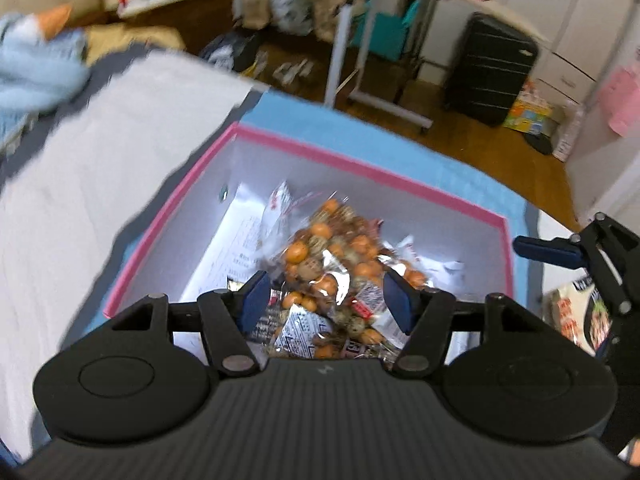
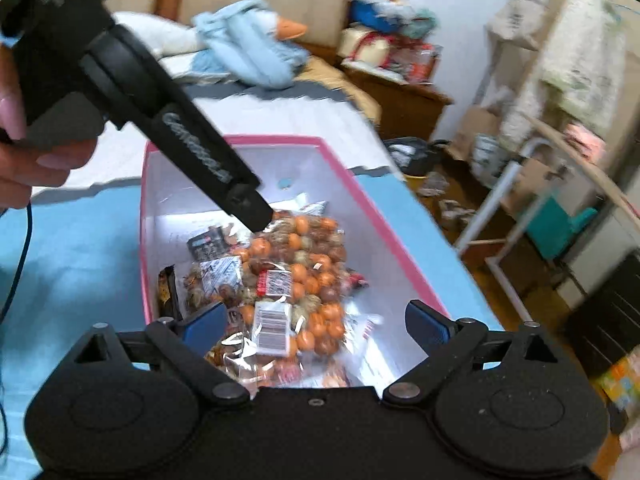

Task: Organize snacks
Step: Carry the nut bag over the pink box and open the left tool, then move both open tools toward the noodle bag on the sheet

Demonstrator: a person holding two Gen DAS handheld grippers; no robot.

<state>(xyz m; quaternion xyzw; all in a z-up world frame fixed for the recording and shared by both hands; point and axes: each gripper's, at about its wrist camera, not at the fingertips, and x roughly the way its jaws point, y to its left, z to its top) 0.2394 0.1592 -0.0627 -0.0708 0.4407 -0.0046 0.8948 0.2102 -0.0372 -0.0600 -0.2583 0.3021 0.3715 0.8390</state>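
A pink-rimmed box (image 1: 360,168) with white walls, also in the right wrist view (image 2: 360,208), stands on a blue cloth. Inside lie several snack packets and a clear bag of orange and brown round snacks (image 1: 332,248), which also shows in the right wrist view (image 2: 308,264). My left gripper (image 1: 326,300) is open and empty, held over the box above the bag. It reaches in from the upper left in the right wrist view (image 2: 248,204). My right gripper (image 2: 316,326) is open and empty above the box's near end. It shows at the right edge of the left wrist view (image 1: 560,248).
A snack packet (image 1: 576,312) lies on the cloth right of the box. A grey-white sheet (image 1: 80,184) covers the bed to the left, with a blue plush duck (image 2: 256,48) at its far end. A rolling table (image 1: 380,40), a black suitcase (image 1: 492,68) and clutter stand on the wooden floor beyond.
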